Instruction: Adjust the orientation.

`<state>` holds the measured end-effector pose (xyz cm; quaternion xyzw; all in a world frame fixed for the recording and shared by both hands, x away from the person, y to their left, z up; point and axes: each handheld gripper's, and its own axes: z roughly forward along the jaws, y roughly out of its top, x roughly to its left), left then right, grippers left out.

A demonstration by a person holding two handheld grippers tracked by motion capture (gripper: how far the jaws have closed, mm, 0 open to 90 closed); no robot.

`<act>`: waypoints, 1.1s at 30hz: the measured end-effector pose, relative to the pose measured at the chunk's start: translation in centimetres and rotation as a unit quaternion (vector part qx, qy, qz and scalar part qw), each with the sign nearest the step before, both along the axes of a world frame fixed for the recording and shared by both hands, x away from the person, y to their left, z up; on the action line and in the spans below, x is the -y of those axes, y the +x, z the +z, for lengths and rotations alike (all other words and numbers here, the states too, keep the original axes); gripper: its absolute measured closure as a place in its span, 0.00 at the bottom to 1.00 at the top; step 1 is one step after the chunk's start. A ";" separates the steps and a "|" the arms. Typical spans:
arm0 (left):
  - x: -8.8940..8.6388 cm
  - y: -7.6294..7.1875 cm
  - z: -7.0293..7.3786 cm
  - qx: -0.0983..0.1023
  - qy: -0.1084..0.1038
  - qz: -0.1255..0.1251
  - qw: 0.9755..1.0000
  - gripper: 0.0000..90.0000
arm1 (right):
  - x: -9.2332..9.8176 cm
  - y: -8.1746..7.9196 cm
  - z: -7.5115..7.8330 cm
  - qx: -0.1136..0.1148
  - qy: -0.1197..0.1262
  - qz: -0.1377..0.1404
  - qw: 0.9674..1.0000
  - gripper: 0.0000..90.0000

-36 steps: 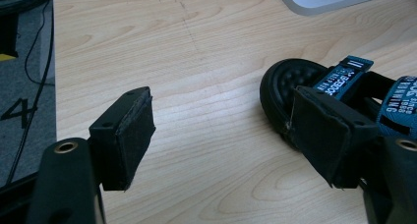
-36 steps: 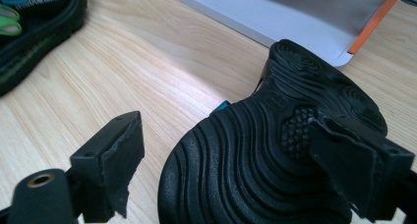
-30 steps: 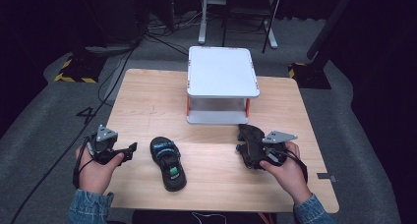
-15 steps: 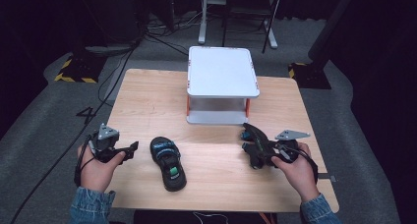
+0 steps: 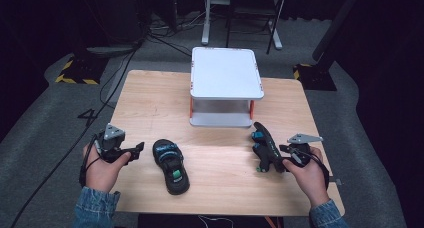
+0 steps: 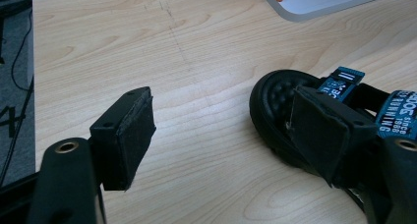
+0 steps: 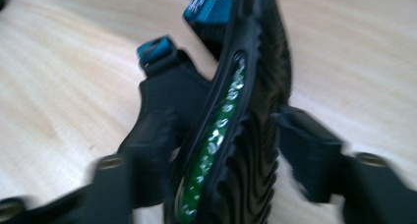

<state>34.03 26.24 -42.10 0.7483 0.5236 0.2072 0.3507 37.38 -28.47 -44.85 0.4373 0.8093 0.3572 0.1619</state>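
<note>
Right gripper view: the black rubber sandal with teal straps (image 7: 246, 111) stands on edge between the right gripper (image 7: 228, 165) jaws, which just reopened slightly near the desk's right edge; light, bendy, grip the stiff sole. The left gripper (image 5: 134, 151) gapes empty.

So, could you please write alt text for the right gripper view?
A black sandal with a green sole insert stands on edge between the right gripper's two black jaws, above a wooden table. The picture is blurred.
</note>
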 end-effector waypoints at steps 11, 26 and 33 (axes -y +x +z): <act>-0.4 -0.6 -0.1 -0.001 0.001 0.006 1.000 0.29 | -3.8 -0.8 0.7 0.093 -0.025 0.044 0.994 0.36; -1.8 -2.3 -0.5 -0.005 0.003 0.030 1.000 0.29 | -6.8 1.8 -1.0 0.070 -0.091 0.068 0.991 0.73; -1.8 -2.2 -0.5 -0.007 0.004 0.025 1.000 0.29 | -6.0 1.5 0.1 0.081 -0.075 0.059 0.992 0.76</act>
